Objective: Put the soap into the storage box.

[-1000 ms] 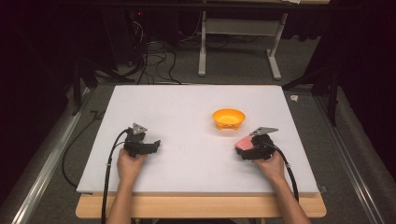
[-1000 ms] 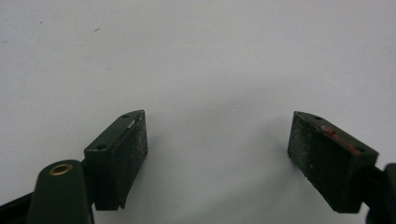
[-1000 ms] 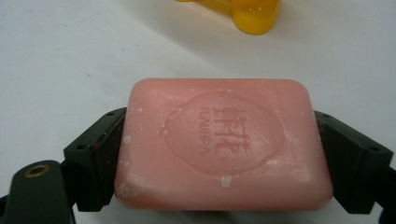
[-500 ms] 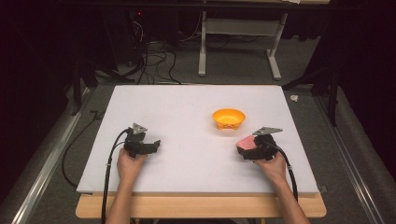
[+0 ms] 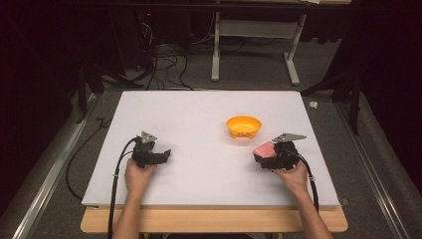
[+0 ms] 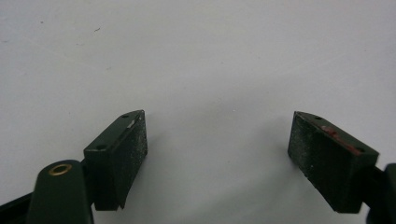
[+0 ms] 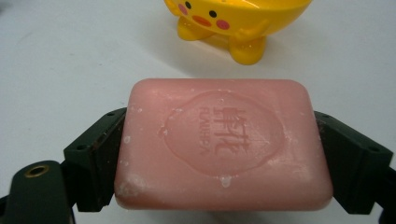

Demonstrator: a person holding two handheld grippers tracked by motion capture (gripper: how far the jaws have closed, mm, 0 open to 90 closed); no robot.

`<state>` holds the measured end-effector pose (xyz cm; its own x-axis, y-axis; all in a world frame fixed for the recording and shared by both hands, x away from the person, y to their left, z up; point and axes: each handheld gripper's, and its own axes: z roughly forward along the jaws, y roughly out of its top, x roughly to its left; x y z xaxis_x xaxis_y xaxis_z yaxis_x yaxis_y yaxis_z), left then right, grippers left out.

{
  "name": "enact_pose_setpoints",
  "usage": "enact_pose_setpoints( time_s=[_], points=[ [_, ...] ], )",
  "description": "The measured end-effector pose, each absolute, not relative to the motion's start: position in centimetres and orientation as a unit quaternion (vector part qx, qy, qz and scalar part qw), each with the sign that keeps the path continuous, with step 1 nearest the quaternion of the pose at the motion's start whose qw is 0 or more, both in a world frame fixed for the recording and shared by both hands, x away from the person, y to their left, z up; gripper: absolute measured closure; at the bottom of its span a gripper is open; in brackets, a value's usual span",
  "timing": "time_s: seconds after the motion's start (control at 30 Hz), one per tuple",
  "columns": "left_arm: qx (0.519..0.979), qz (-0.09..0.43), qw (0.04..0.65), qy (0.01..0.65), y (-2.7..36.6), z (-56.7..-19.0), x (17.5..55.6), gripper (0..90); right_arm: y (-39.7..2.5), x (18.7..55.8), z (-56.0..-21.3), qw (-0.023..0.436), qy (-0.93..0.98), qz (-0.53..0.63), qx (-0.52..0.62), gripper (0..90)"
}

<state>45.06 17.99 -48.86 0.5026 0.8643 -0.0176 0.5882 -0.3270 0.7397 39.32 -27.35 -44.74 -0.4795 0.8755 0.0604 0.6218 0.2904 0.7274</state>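
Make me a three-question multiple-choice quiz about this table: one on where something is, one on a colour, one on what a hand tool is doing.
1. Where does the yellow bowl stand on the table?
A. beyond the right gripper
B. beside the left gripper
C. at the near edge

2. What colour is the soap bar?
A. white
B. pink
C. green

3. What is the left gripper doing?
A. squeezing the soap
B. holding the bowl
C. open, holding nothing

Answers: 1 A, the high view shows the bowl past the right gripper. 2 B, the bar is pink. 3 C, its fingers stand apart over bare table.
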Motion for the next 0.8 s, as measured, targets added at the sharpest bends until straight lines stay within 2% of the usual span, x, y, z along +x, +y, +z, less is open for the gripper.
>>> enact_pose_setpoints(
  time_s=[0.5, 0.8],
  points=[
    [0.791, 0.195, 0.353, 0.46, 18.0, -48.8, 45.1, 19.9, -26.8, 39.9, -42.8, 0.172, 0.772, 0.374, 0.483, 13.7],
    [0.79, 0.197, 0.352, 0.461, 18.0, -48.8, 45.0, 19.0, -25.9, 41.6, -41.6, 0.163, 0.763, 0.377, 0.499, 13.7]
  ],
)
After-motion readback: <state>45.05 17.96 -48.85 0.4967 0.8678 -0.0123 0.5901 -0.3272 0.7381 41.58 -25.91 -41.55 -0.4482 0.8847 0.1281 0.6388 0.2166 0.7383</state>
